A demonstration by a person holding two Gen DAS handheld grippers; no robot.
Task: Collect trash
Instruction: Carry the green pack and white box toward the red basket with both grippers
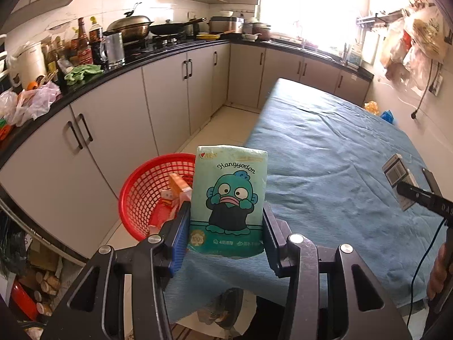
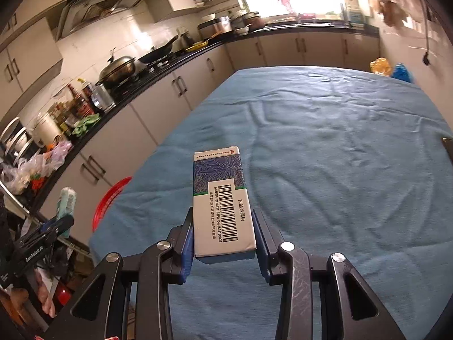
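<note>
- The left gripper (image 1: 226,221) has its jaws pinching a pale green tissue pack (image 1: 229,198) with a cartoon fish printed on it, pads pressed on both side edges, the pack upright
- That pack hangs above the near left corner of the table (image 1: 325,153), which is draped in a blue cloth
- A red basket (image 1: 138,198) stands on the floor just left of the table's near end, with orange and red cartons already lying inside it
- The right gripper (image 2: 225,232) has its jaws pinching a flat white box (image 2: 223,206) with a barcode and a blue leaf pattern, held lengthwise above the cloth
- A black kitchen counter (image 1: 158,53) runs along the far left, crowded with pots and bottles
</note>
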